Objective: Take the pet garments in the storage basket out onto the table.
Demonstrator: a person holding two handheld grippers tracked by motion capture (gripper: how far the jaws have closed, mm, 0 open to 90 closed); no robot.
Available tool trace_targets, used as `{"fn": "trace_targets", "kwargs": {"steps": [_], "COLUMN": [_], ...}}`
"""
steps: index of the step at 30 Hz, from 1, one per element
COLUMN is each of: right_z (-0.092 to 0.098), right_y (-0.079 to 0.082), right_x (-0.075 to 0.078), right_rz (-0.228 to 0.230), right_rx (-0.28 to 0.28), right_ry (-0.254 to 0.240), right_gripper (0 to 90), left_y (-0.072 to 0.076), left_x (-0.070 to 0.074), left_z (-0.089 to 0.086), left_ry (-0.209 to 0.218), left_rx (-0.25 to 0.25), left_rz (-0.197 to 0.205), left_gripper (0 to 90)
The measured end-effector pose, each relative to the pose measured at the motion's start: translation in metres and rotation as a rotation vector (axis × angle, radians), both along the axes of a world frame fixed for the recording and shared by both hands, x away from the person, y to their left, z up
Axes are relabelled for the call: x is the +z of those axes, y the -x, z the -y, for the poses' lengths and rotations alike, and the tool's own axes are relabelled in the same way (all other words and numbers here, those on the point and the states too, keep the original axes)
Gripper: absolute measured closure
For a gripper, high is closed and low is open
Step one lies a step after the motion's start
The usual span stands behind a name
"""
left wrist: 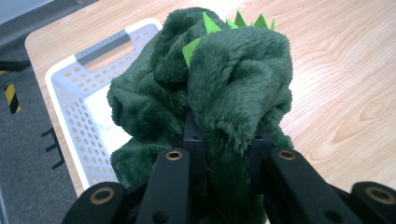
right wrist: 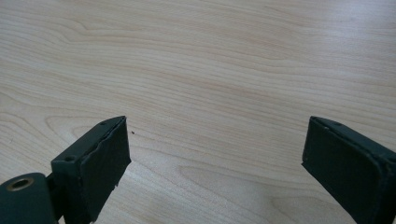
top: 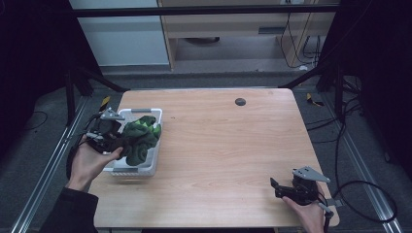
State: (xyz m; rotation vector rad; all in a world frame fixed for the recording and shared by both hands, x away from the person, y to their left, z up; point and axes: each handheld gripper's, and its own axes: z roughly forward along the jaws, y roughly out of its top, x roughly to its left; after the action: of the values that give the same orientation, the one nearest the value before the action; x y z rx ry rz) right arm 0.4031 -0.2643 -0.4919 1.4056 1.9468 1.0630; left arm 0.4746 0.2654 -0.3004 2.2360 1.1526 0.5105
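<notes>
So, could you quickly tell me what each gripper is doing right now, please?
Left gripper: shut on the green plush toy, over the white basket.
Right gripper: open, holding nothing, over the table.

High view looks down over the whole light wooden worktop [top: 218, 145]; both gripper views sit close above that same worktop.
</notes>
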Motion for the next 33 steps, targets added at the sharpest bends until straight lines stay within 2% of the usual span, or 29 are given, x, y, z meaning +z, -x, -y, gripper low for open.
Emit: {"fn": "trace_targets", "kwargs": {"steps": [14, 33], "right_z": [0.001, 0.001], "right_y": [0.001, 0.001], "right_x": [0.001, 0.002], "right_rz": [0.004, 0.007], "right_rx": [-0.004, -0.004], "right_ry": [-0.004, -0.011], "right_gripper": [7.5, 7.6], "left_y": [0.003, 0.013], "left_x": [0.009, 0.013], "left_z": [0.018, 0.059], "left_ry": [-0.017, -0.044], "left_rx": [-0.056, -0.183], "left_rz": [0.001, -0.005], "left_gripper": [75.9, 75.9]}}
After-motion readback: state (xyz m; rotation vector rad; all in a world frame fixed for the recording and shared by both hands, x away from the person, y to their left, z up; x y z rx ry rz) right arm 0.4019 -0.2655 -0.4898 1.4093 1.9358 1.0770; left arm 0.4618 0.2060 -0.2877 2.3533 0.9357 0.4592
